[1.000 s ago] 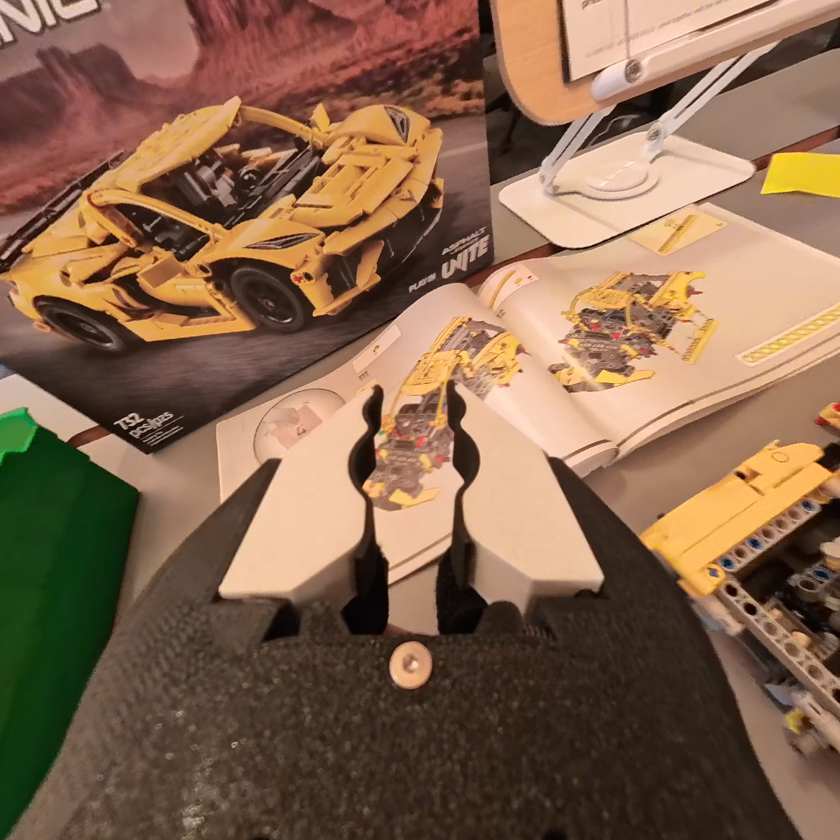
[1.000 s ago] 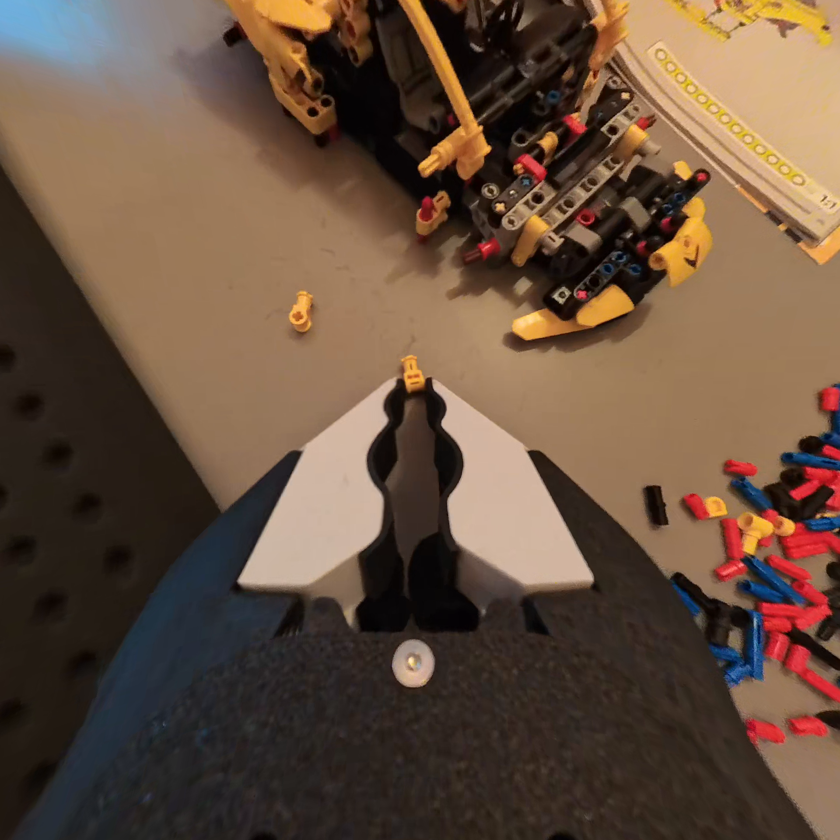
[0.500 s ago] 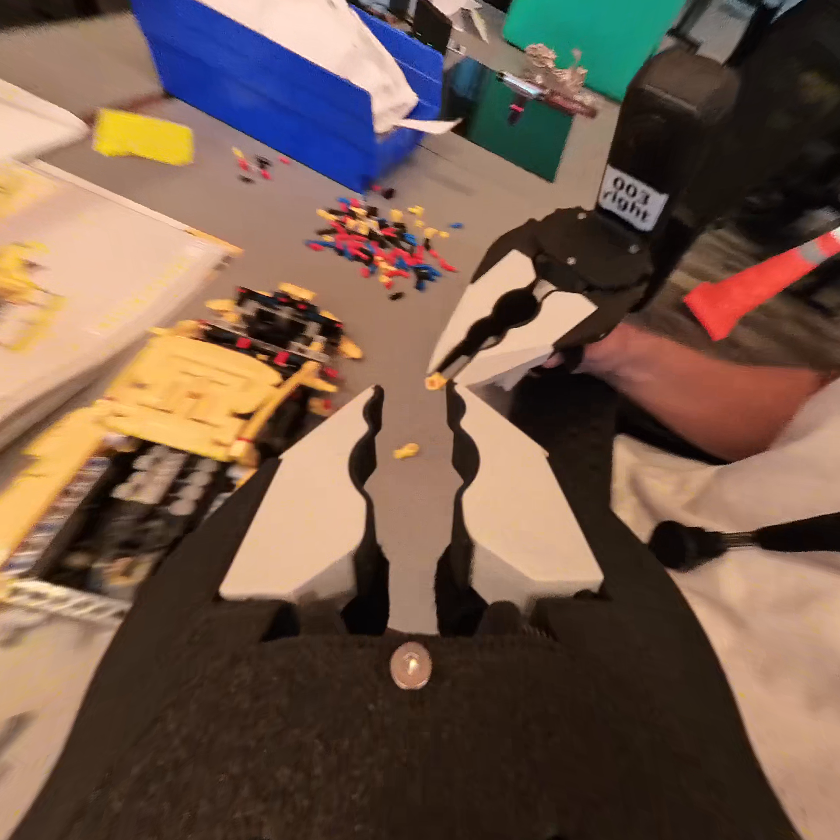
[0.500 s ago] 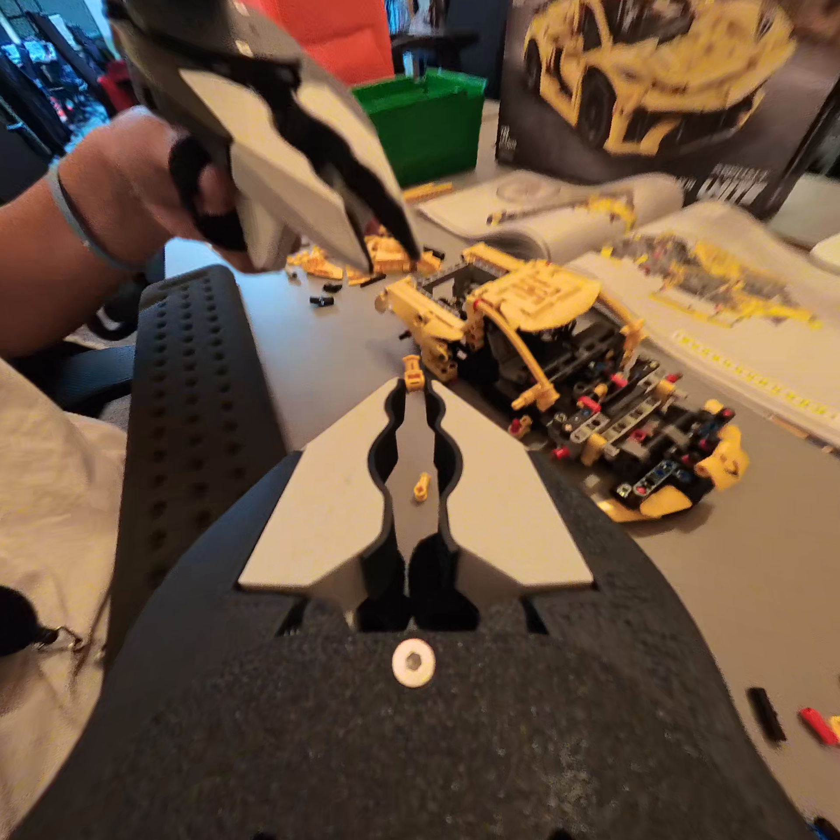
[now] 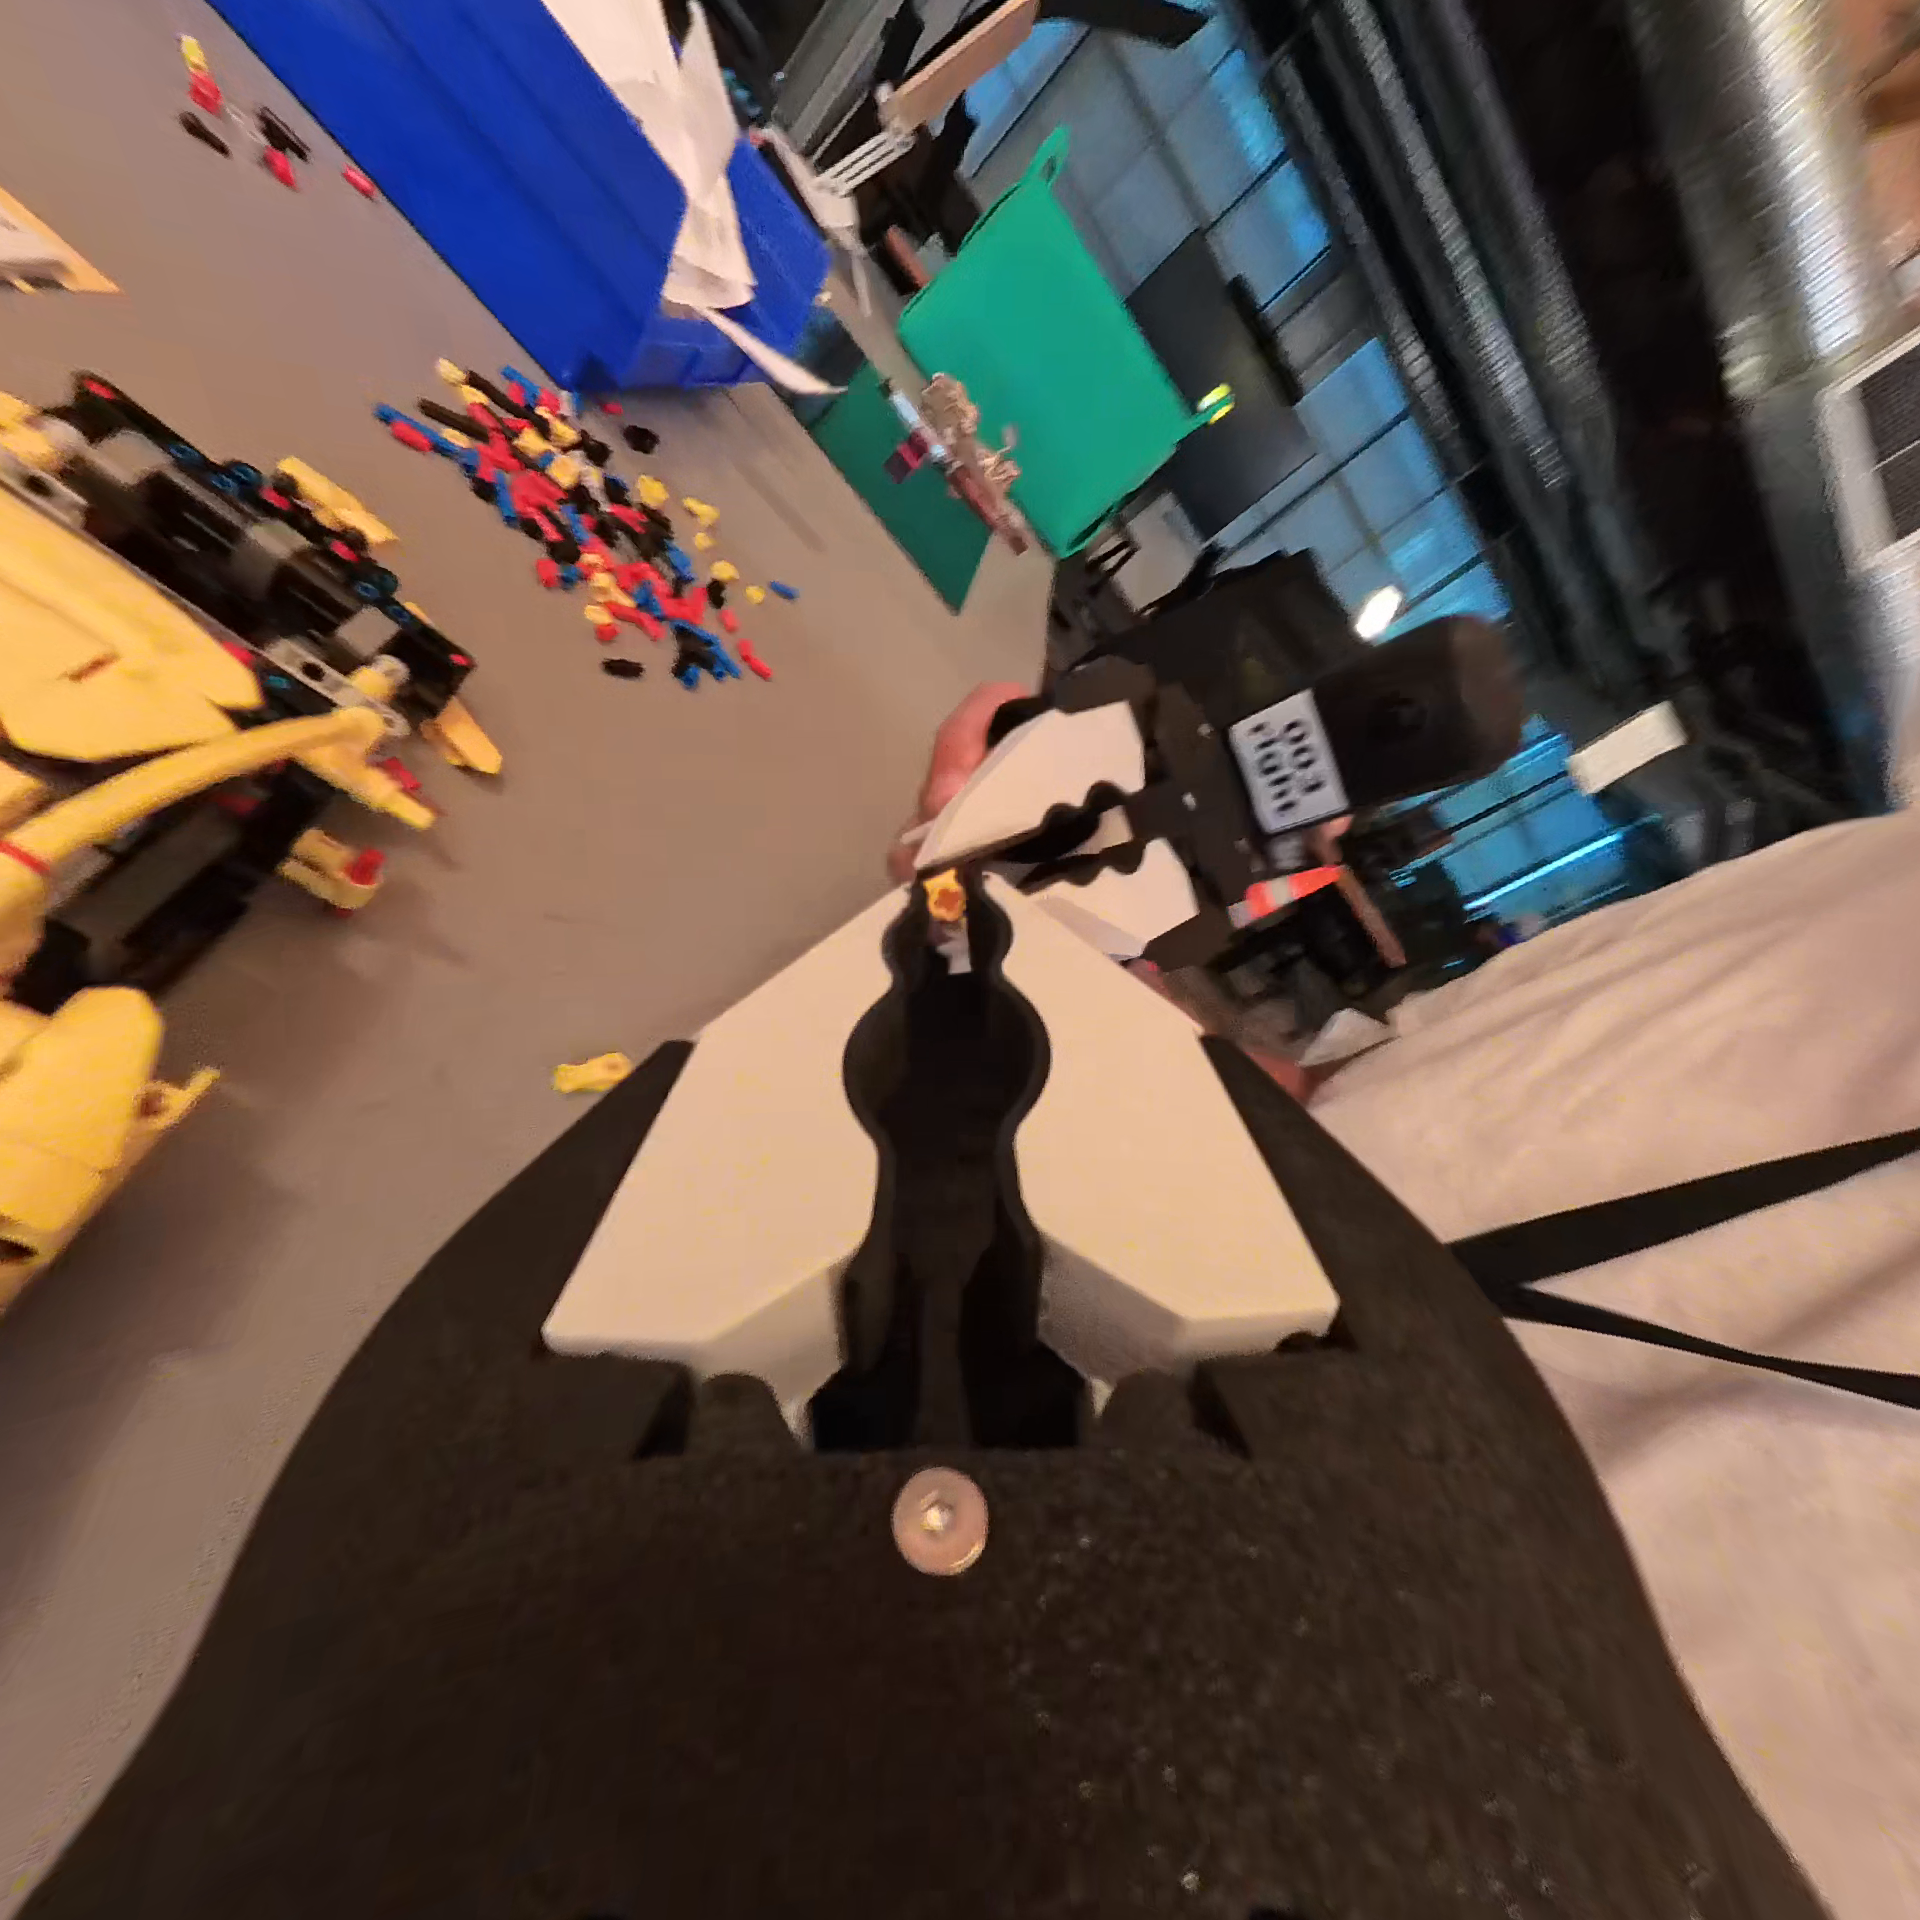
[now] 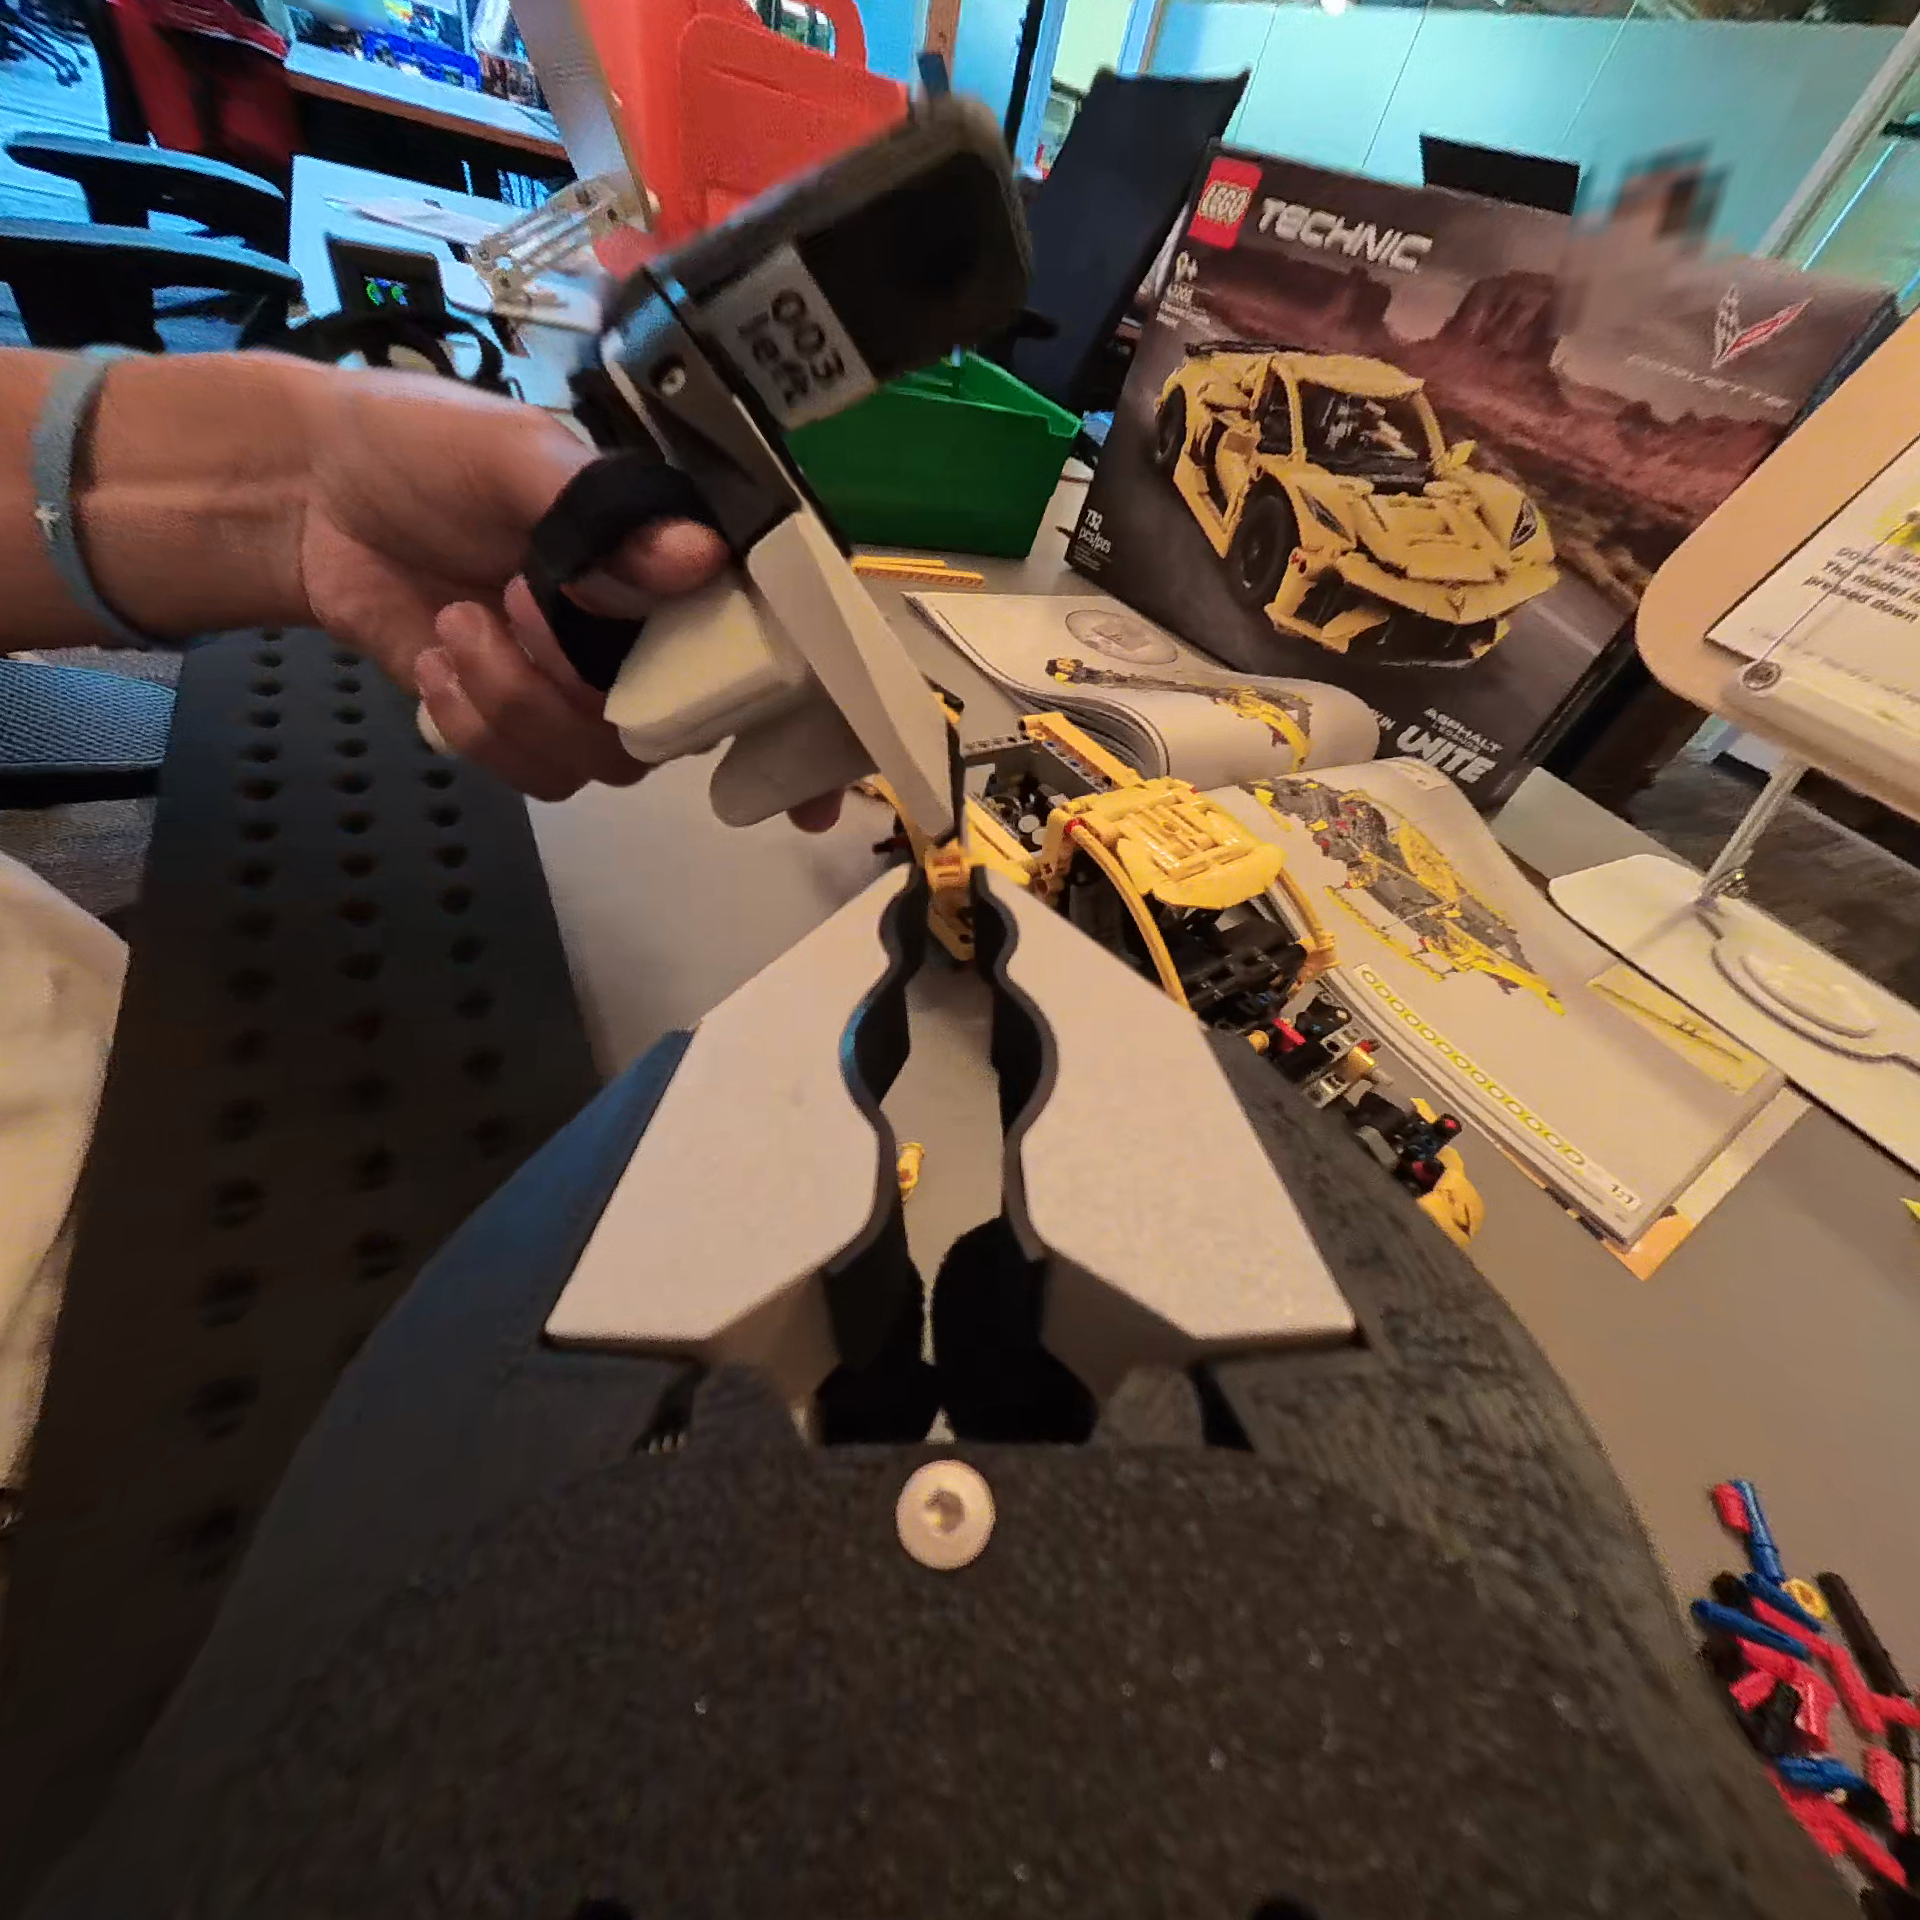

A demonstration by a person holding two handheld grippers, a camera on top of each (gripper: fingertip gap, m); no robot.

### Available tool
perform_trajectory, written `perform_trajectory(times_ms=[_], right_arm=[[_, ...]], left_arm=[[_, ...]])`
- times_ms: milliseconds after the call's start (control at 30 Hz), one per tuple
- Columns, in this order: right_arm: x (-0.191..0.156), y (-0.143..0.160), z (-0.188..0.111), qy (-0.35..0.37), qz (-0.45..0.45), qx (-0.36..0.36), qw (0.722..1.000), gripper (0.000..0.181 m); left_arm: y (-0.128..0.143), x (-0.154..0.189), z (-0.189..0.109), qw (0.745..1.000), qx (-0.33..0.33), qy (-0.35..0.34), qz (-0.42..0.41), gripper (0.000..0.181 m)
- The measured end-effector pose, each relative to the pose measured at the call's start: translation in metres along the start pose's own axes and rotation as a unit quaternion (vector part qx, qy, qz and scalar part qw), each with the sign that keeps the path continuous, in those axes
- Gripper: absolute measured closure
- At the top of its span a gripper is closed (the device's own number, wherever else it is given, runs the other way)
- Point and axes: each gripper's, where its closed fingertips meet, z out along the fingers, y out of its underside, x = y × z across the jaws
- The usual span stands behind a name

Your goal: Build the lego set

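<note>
Yellow plastic is showing at the tips of both tools: the right gripper (image 6: 948, 883) is pinching a small yellow connector (image 6: 948, 896) between its nearly closed jaws, and the left gripper (image 5: 948, 902) is meeting it tip to tip from above. In the left wrist view the left jaws are standing close together with the same yellow piece (image 5: 943, 894) at their tips. Whether the left pair is gripping it or only touching it cannot be told, so this is judged a hand-over or a re-seating of the part in mid-air.

Outward from the tips, the person's left hand (image 6: 447, 582) is wrapping the left tool's handle. Below and beyond, the partly built yellow car (image 6: 1164, 894) is sitting on the grey table (image 6: 1714, 1351). Its roof arch and some side panels are fitted, while the dark frame with red and blue pins is lying exposed towards the front. Judged by the finished car on the set's box (image 6: 1455, 436), much bodywork is remaining.

One loose yellow piece (image 5: 592, 1072) is lying on the table near the left tool. A heap of red, blue and black pins (image 5: 613, 540) is waiting well apart from the car, and the open instruction book (image 6: 1475, 997) is lying just beside it. A blue bin (image 5: 540, 187) and a green bin (image 6: 935, 468) are standing at the table's far edges. The two tools are crowding each other at the connector, and the arch is rising close behind them.
</note>
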Motion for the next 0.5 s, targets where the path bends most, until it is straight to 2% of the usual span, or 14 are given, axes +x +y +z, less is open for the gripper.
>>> perform_trajectory(times_ms=[133, 233, 367, 500], right_arm=[[-0.007, -0.020, -0.009, -0.039, 0.037, 0.065, 0.996, 0.175], [-0.011, -0.026, -0.012, -0.084, 0.086, 0.089, 0.989, 0.174], [-0.012, -0.030, -0.013, -0.094, 0.096, 0.101, 0.986, 0.175], [-0.010, -0.022, -0.010, -0.098, 0.107, 0.075, 0.987, 0.175]], left_arm=[[-0.004, 0.020, -0.004, 0.987, 0.040, 0.117, -0.100, 0.176], [-0.001, 0.027, -0.002, 0.971, 0.058, 0.174, -0.151, 0.176], [0.000, 0.031, 0.002, 0.960, 0.073, 0.203, -0.177, 0.176], [0.001, 0.022, 0.003, 0.969, 0.085, 0.171, -0.158, 0.175]])
